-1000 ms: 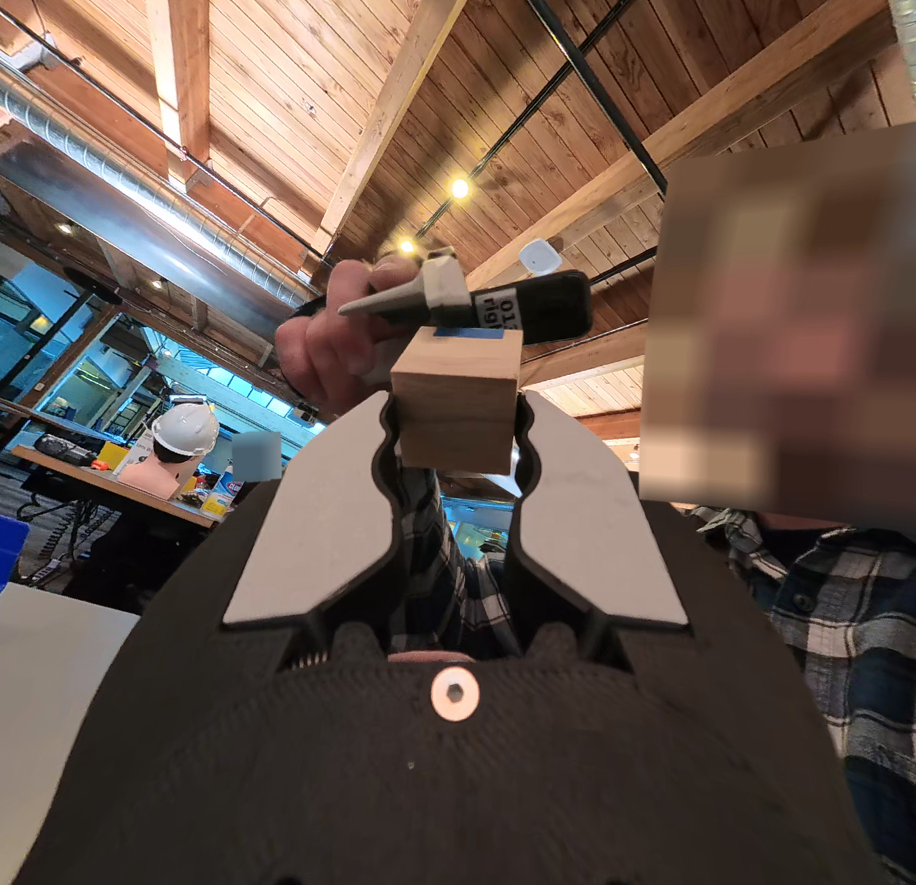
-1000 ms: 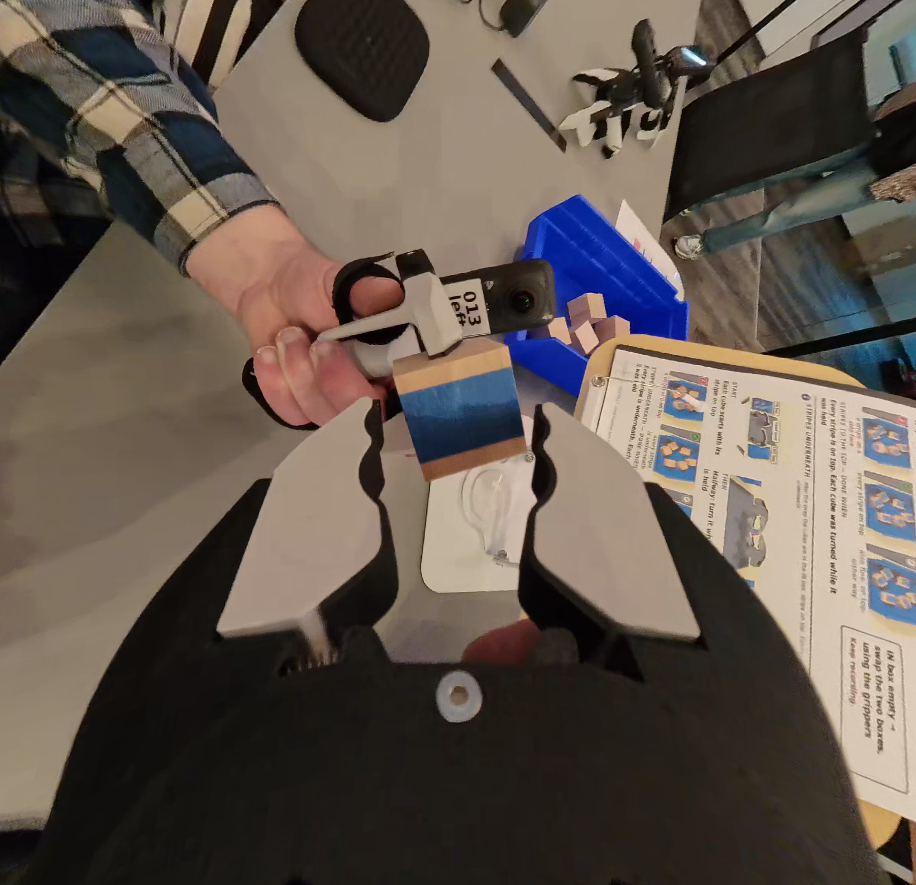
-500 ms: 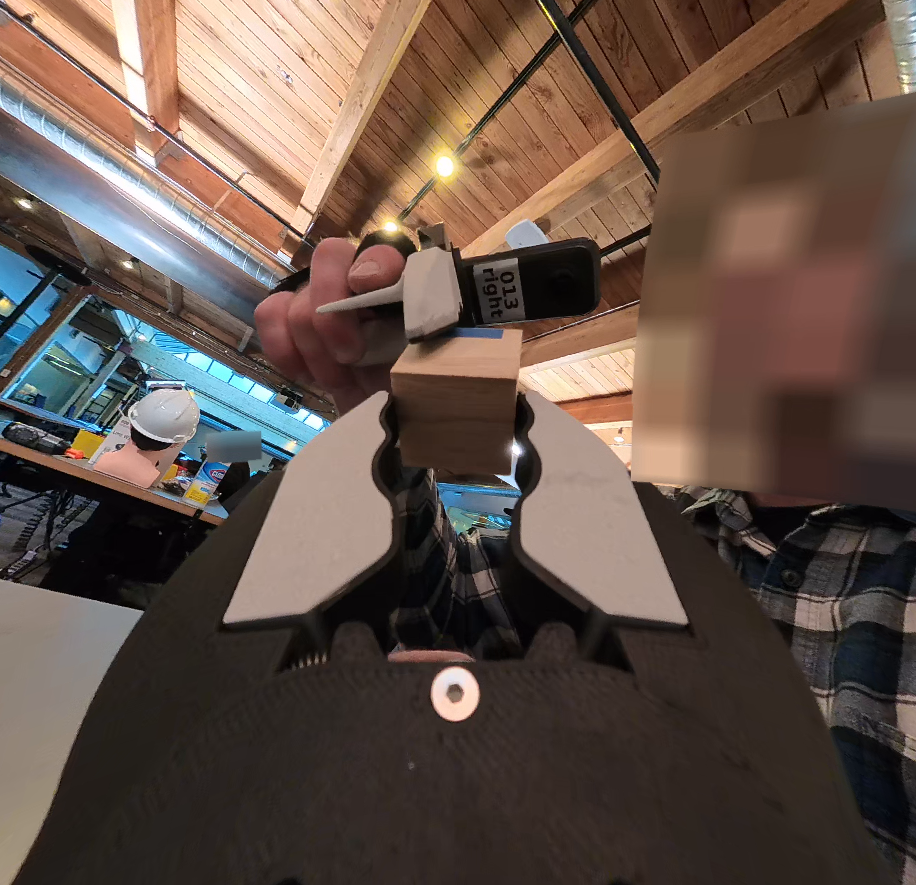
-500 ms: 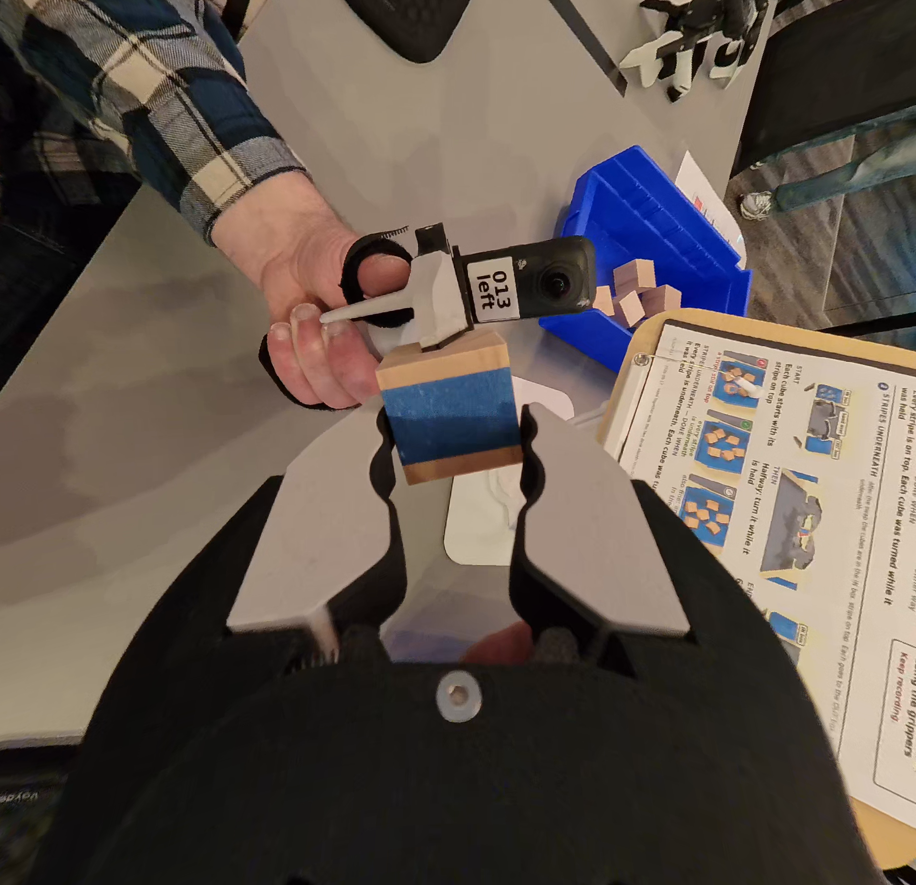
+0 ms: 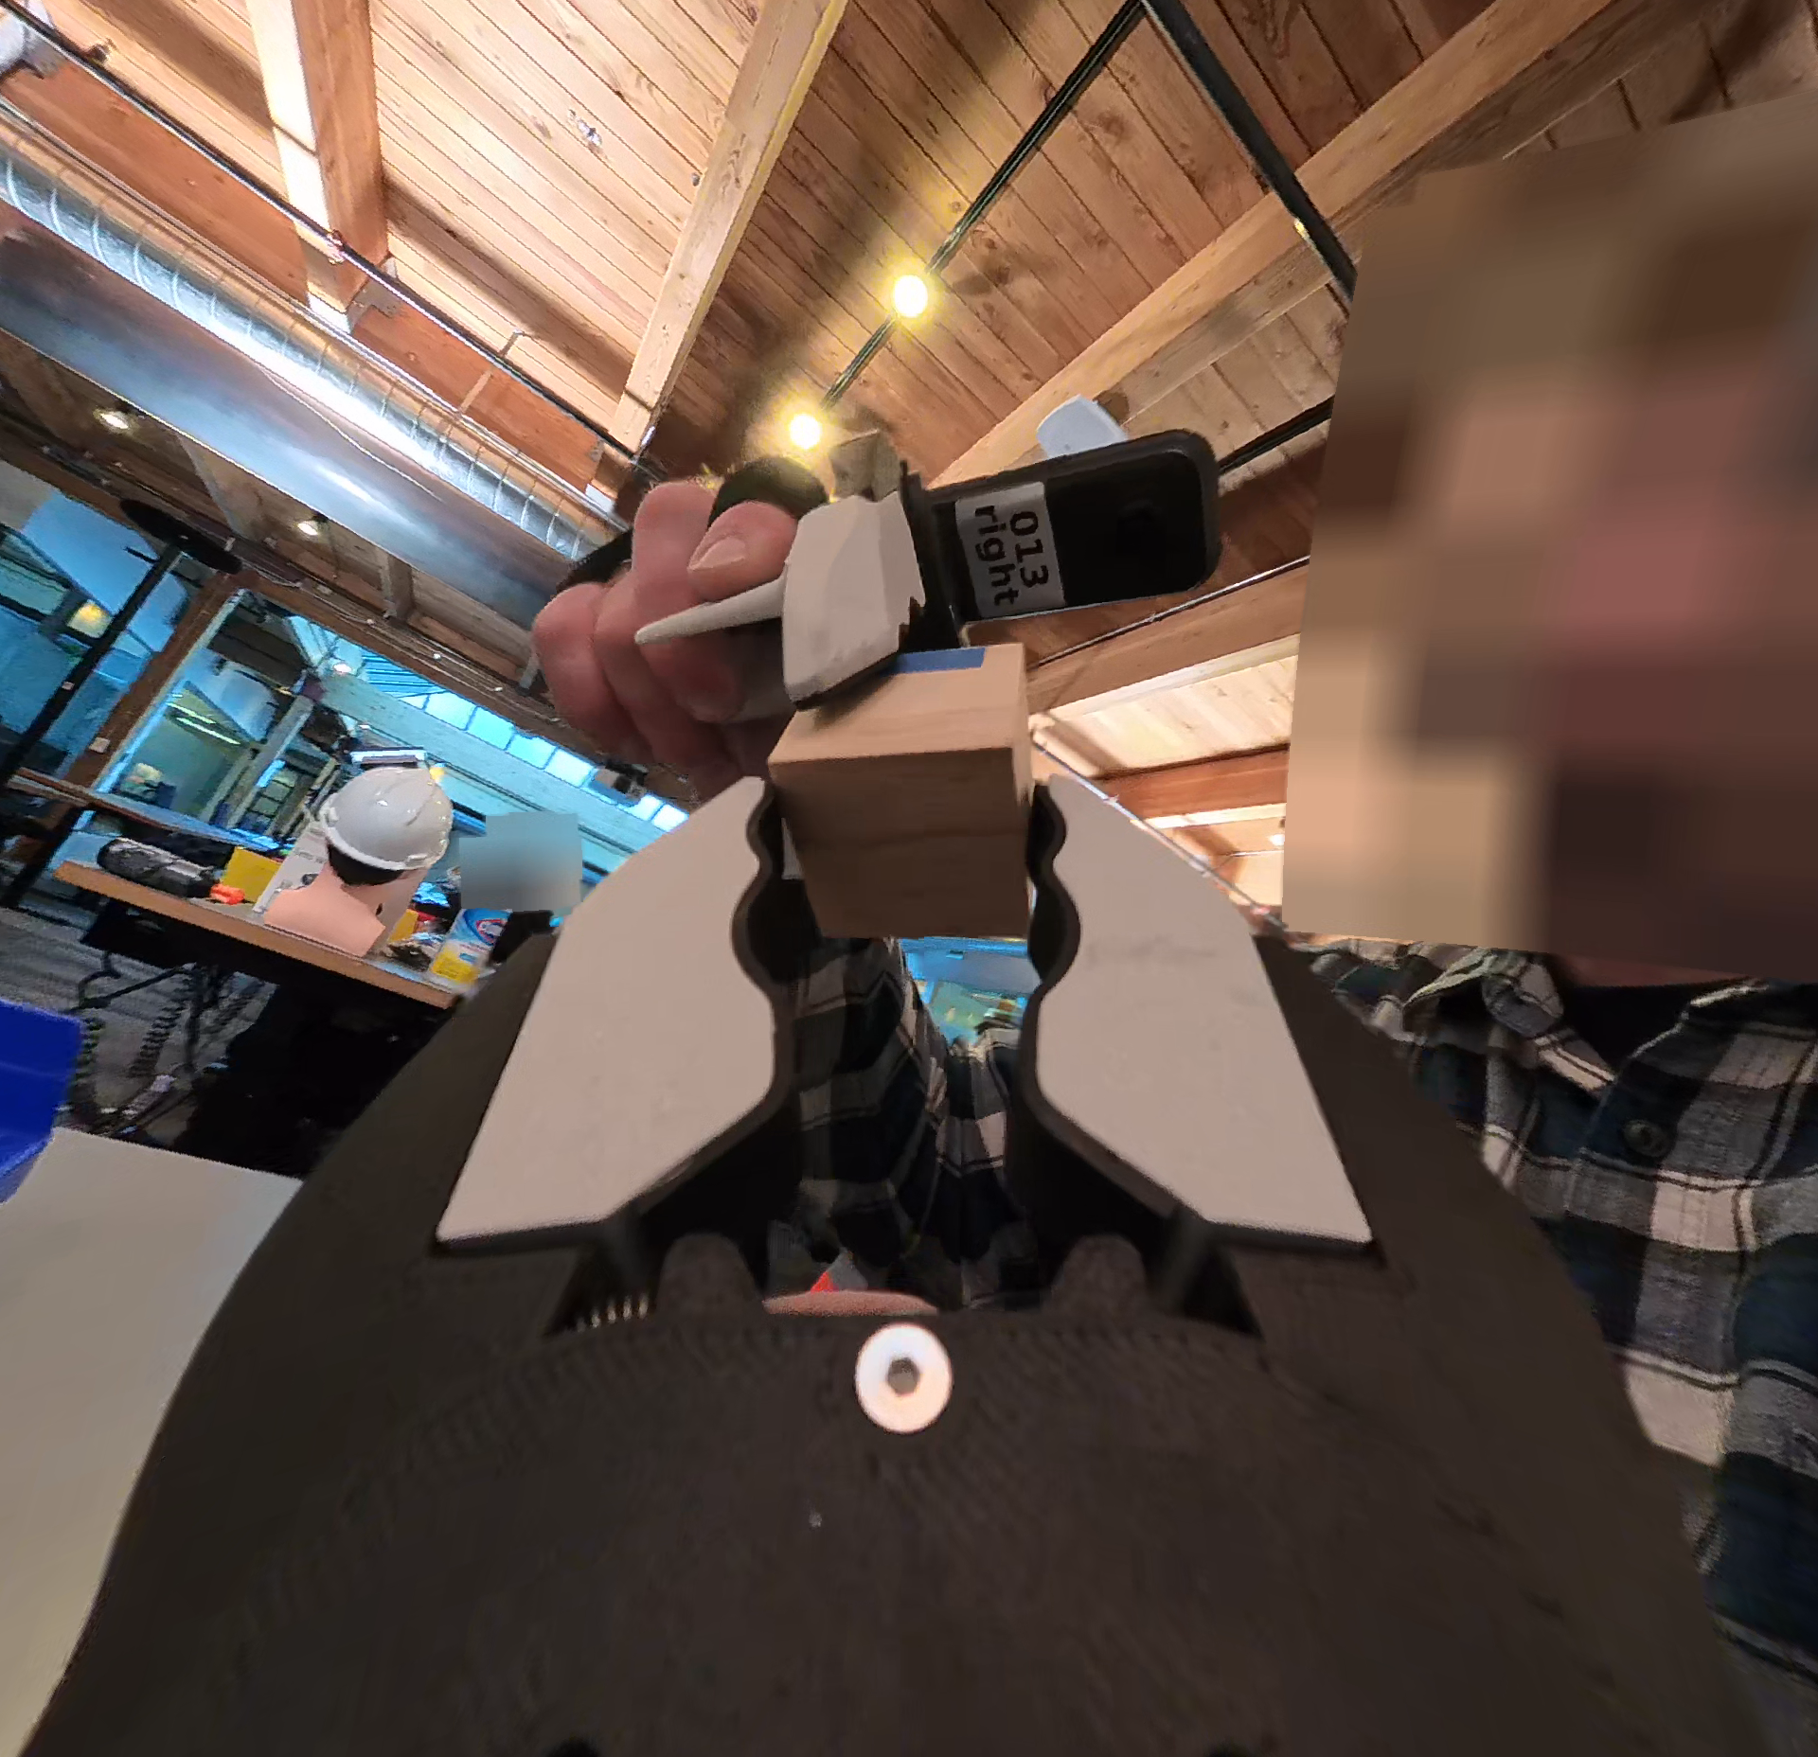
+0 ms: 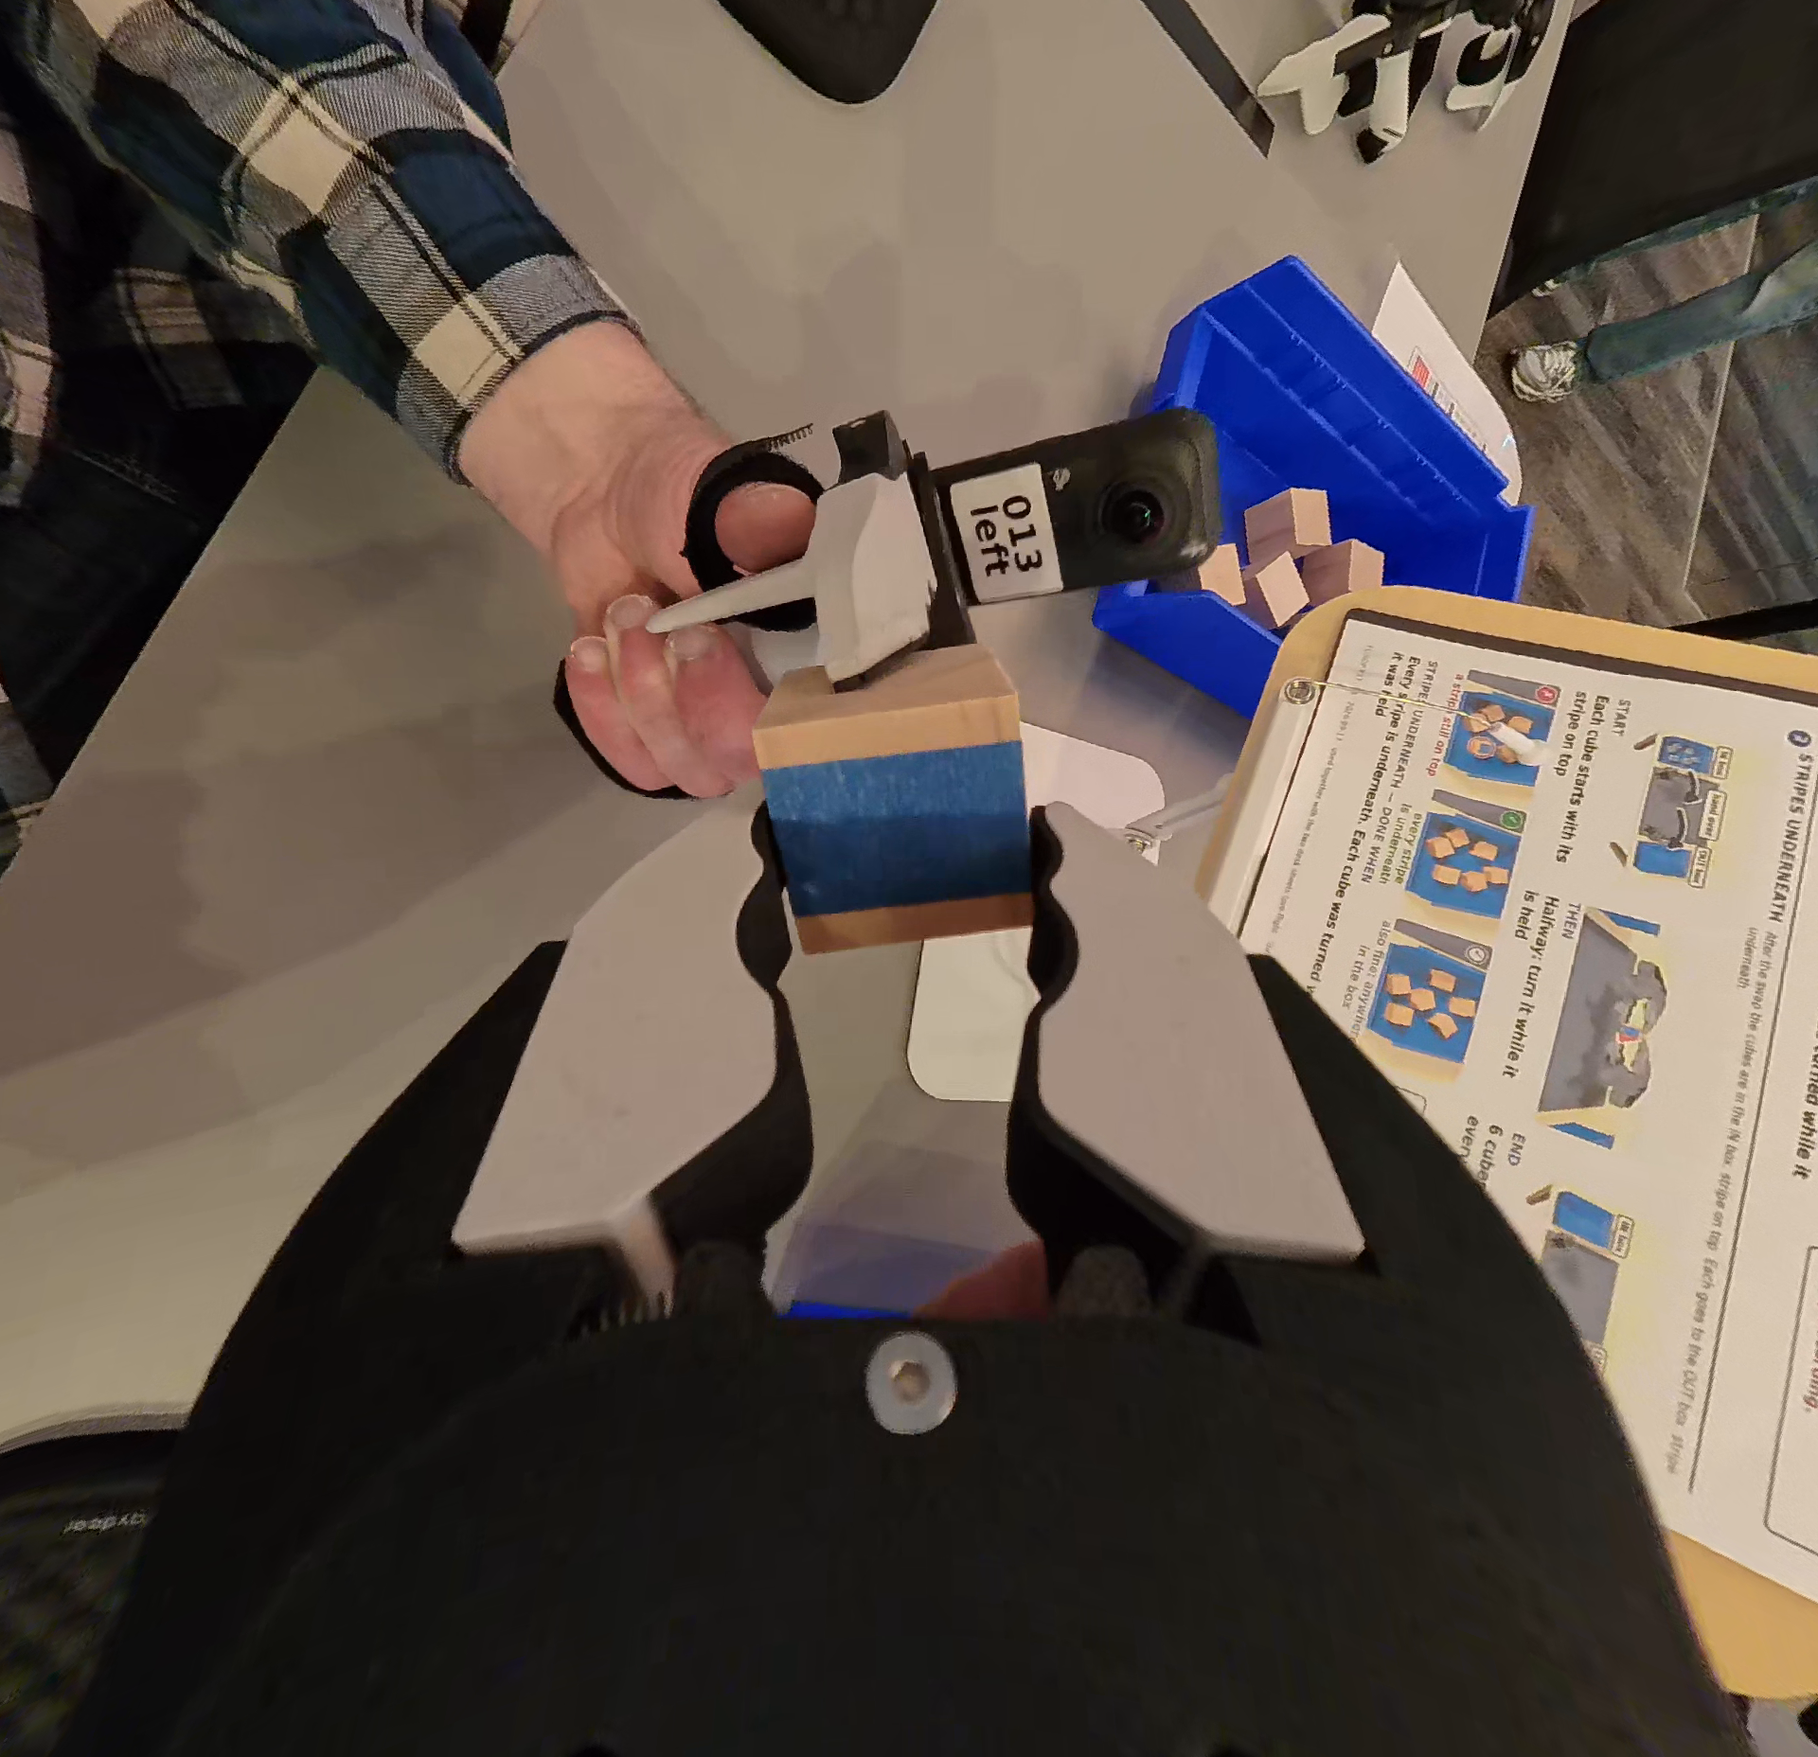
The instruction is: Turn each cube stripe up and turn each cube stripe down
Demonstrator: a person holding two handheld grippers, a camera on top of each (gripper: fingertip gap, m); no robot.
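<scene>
Grey table (image 6: 295, 923) below, right jaws (newly) on cube (image 6: 895, 825)

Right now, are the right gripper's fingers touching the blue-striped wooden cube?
Touching. The right wrist view shows the right gripper with both fingers pressed against opposite sides of the blue-striped wooden cube, no gap visible.

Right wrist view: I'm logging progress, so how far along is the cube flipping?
Nothing reads as finished: the loose cubes in the blue bin show no stripes from here. In hand: one striped cube held mid-air between both grippers, the right gripper pressing its sides, the left gripper seemingly slack around it. Remaining: complete this turn, set it down, then the bin's cubes.
</scene>
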